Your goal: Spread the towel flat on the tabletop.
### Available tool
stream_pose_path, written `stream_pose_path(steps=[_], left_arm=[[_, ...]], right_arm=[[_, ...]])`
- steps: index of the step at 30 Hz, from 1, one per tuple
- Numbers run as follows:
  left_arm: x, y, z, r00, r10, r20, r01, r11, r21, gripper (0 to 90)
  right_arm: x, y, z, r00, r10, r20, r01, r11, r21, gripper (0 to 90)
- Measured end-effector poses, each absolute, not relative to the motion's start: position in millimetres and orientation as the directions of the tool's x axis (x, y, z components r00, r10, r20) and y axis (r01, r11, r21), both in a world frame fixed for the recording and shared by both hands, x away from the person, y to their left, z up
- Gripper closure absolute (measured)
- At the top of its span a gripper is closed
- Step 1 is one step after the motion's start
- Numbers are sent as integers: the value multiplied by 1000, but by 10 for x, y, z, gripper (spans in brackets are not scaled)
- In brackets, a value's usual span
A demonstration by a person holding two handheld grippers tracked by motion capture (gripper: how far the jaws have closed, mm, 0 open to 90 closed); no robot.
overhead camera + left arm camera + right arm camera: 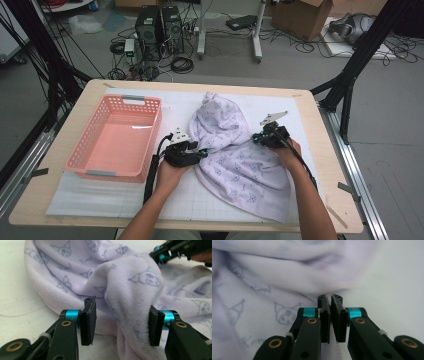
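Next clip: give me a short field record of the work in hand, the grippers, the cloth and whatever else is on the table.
work in hand: handling a lilac printed towel on a white mat
left gripper: open, a raised fold of the towel between its fingers, not pinched
right gripper: fingers closed at the towel's edge; whether cloth is caught cannot be told
towel state: crumpled, partly bunched, lying right of centre
basket: pink, slotted, left of the towel, nothing inside
table: pale wood

One towel (235, 150), one basket (116, 137)
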State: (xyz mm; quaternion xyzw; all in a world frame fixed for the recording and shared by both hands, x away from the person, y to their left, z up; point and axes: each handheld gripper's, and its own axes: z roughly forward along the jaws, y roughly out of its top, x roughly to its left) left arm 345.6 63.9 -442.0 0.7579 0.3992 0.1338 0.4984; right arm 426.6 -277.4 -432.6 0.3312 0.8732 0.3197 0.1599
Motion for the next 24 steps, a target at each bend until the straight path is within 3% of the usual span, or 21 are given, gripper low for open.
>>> stream_pose_path(steps=[5, 7, 9, 11, 16, 18, 19, 24], left_arm=[[3461, 584, -4444, 662, 721, -207, 472, -186, 862, 482], [3446, 519, -4442, 675, 704, -220, 470, -181, 864, 465], [3424, 475, -4423, 685, 703, -189, 451, -205, 869, 469], [3418, 490, -4404, 685, 705, -184, 441, -199, 875, 468], [3392, 509, -4383, 689, 700, -191, 458, -215, 863, 466], [3355, 477, -4368, 708, 679, -193, 460, -236, 856, 456], [3335, 451, -4363, 715, 674, -186, 457, -249, 854, 453], [3353, 388, -4417, 653, 746, -131, 485, -280, 829, 359]], right_arm=[[4303, -3261, -4265, -401, 906, -135, 586, 367, 722, 857], [4294, -3405, -4229, -287, 947, -146, 604, 297, 739, 857], [4260, -3452, -4195, -185, 950, -253, 605, 313, 732, 857], [4255, -3590, -4193, -176, 970, -170, 620, 243, 746, 856], [4158, -3758, -4214, -157, 981, -111, 619, 186, 763, 809], [4133, -3788, -4203, -198, 980, -26, 613, 145, 777, 638], [4111, -3791, -4182, -234, 972, 20, 602, 128, 788, 612], [3903, -3697, -4085, -344, 939, 0, 513, 188, 838, 580]])
